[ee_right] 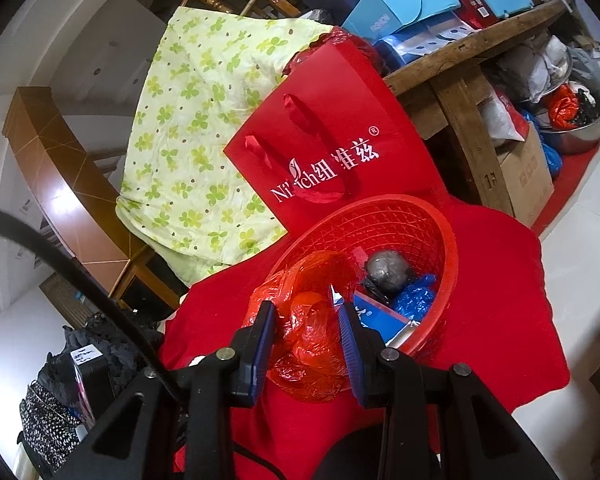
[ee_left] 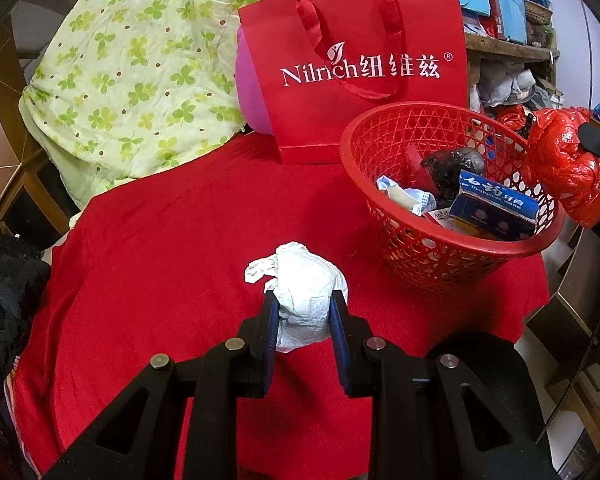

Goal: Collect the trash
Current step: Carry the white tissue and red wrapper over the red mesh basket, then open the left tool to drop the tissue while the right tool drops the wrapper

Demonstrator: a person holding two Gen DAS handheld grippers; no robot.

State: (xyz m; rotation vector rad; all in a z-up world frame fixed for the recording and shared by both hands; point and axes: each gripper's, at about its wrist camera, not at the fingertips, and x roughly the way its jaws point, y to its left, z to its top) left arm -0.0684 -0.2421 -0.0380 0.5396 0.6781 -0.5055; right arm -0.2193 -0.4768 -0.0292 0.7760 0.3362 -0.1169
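Left gripper (ee_left: pixel 305 304) clamped on paper wad (ee_left: pixel 304 296), just above red cloth (ee_left: pixel 160 260), near basket (ee_left: pixel 452 252). Right gripper (ee_right: pixel 306 318) clamped on red bag (ee_right: pixel 308 332) at the basket's rim. Both loads look light and soft, crushable; the plastic likely slippery. Grip each through its bulk, not loose edges.

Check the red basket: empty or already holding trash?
Holding trash. The red basket contains a blue carton, a black bag wad and crumpled paper.
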